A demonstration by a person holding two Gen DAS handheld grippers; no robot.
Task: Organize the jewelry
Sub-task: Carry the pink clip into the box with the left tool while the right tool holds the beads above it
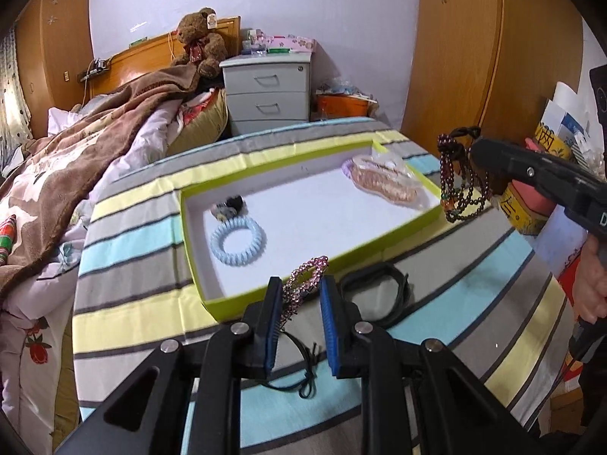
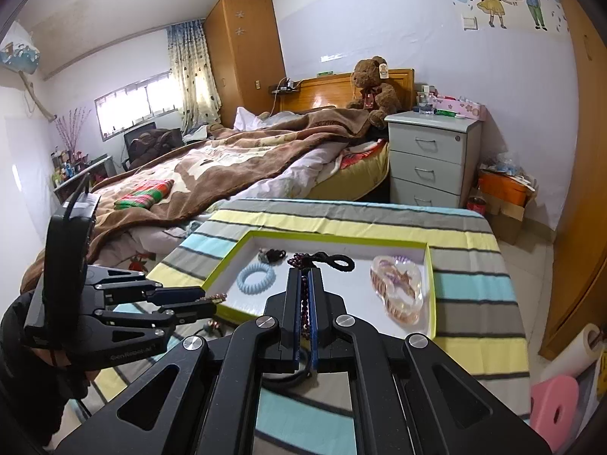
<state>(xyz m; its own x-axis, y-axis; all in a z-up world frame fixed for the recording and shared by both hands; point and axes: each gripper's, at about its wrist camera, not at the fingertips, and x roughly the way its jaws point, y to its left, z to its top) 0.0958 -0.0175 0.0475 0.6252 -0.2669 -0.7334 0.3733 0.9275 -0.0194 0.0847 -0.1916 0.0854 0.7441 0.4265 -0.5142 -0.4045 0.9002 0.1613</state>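
A shallow white tray with a lime-green rim lies on the striped table. In it are a pale blue coil hair tie, a small dark ornament and a clear bag of pinkish beads. My left gripper holds a pink rhinestone hair clip between its blue pads at the tray's near rim. My right gripper is shut on a dark red bead bracelet strand, which hangs by the tray's right end.
A black band and a thin black cord lie on the striped cloth near the left gripper. A bed with a brown blanket stands to the left, a grey nightstand behind, wardrobes to the right.
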